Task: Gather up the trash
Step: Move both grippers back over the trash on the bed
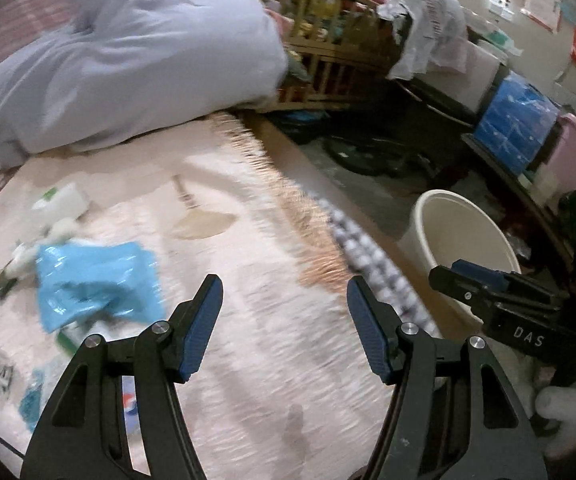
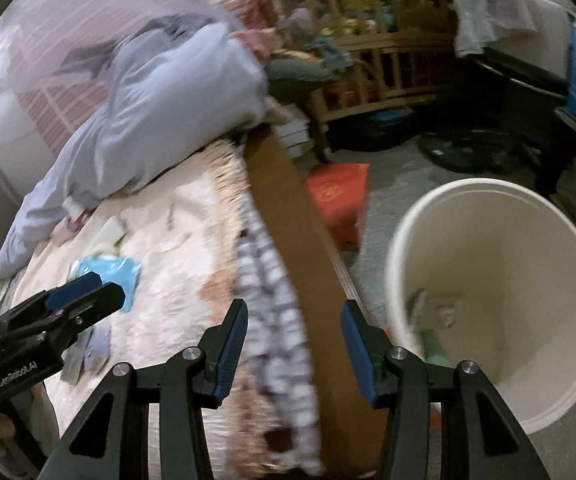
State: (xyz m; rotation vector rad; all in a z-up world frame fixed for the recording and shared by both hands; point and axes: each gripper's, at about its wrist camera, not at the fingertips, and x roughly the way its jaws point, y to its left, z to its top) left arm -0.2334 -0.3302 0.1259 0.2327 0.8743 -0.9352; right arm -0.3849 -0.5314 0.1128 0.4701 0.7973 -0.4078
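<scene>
In the left wrist view my left gripper (image 1: 284, 308) is open over the pale bed blanket (image 1: 248, 360), with nothing between its fingers. A crumpled blue plastic wrapper (image 1: 96, 280) lies just left of it. Farther left are a white bottle (image 1: 62, 200) and several small wrappers (image 1: 8, 276). A white bucket (image 1: 459, 232) stands on the floor beside the bed. My right gripper (image 2: 293, 328) is open and empty over the bed's edge, left of the bucket (image 2: 507, 248). The bucket holds a grey wrapper (image 2: 431, 312) and something green (image 2: 433, 346). The picture is blurred by motion.
A grey-blue duvet (image 1: 136, 60) is heaped at the head of the bed. The brown bed frame (image 2: 288, 208) runs along the blanket's edge. An orange box (image 2: 339, 196) lies on the floor. Behind it stand a wooden crib (image 1: 327, 68) and stacked boxes (image 1: 515, 128).
</scene>
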